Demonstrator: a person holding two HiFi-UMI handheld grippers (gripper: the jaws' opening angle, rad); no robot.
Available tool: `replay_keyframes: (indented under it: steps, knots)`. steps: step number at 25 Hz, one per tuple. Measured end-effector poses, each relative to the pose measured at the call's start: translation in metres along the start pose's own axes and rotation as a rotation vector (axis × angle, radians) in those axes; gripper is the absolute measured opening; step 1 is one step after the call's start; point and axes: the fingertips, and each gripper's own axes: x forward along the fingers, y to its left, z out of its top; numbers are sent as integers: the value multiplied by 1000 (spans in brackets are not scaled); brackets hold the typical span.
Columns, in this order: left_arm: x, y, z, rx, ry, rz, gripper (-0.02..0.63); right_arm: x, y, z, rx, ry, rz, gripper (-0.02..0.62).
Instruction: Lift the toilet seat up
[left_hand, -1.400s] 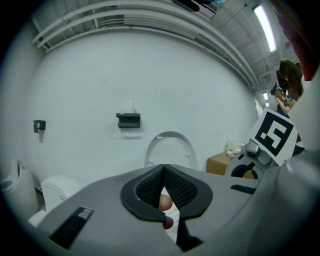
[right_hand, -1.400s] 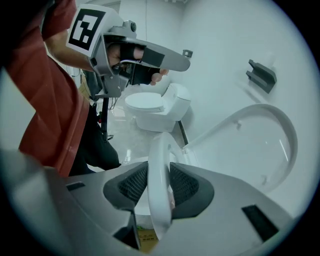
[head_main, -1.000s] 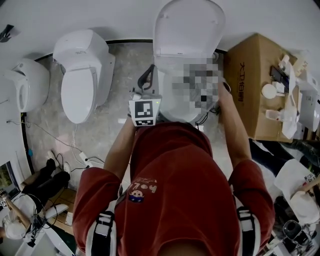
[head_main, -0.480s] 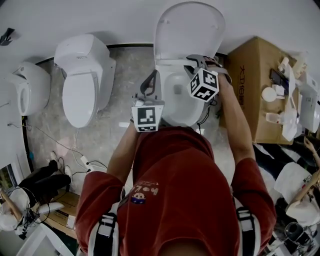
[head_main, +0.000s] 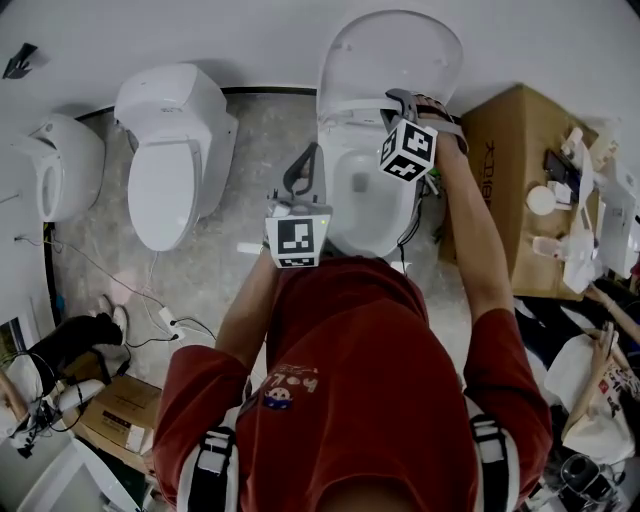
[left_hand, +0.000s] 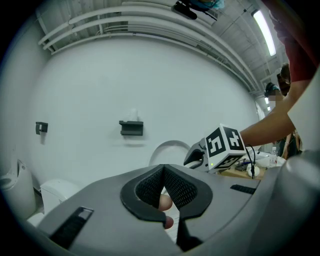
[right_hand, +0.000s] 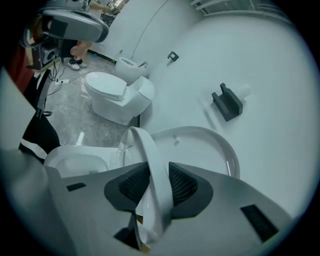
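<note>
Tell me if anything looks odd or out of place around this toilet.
Nothing looks spilled or broken. Only the seat is askew: it stands half-raised, tilted between the bowl and the upright lid. The right gripper holds it, and its jaws have just been closing on it.

Pretty tight around the middle toilet (head_main: 365, 200). Its lid (head_main: 395, 50) stands up against the back wall (head_main: 250, 40), and the toilet seat (right_hand: 147, 150) is tilted up just in front of it, so there's only a thin wedge of room between the two. The right side is hemmed in by a cardboard box (head_main: 520, 170) near the bowl, with a cable (head_main: 410, 235) hanging in that gap. Left is better: there's an open strip of floor (head_main: 255, 140) before the next toilet (head_main: 170, 160), though the left gripper (head_main: 308, 158) hangs over that edge. Loose cables (head_main: 190, 325) lie further back.
</note>
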Motion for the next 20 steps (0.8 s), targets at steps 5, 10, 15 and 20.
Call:
replay_keyframes:
  steps: [5, 10, 15, 20]
  knots:
    - [-2, 6, -1, -6, 1, 7, 11, 12, -14, 0, -10, 21, -59, 121]
    - [-3, 10, -3, -7, 5, 11, 11, 21, -25, -1, -28, 51, -96, 126]
    - [-2, 13, -5, -10, 9, 13, 11, 34, -39, -5, -38, 100, -127, 132]
    - [-2, 21, -7, -14, 14, 15, 11, 45, -52, -3, -53, 136, -159, 137]
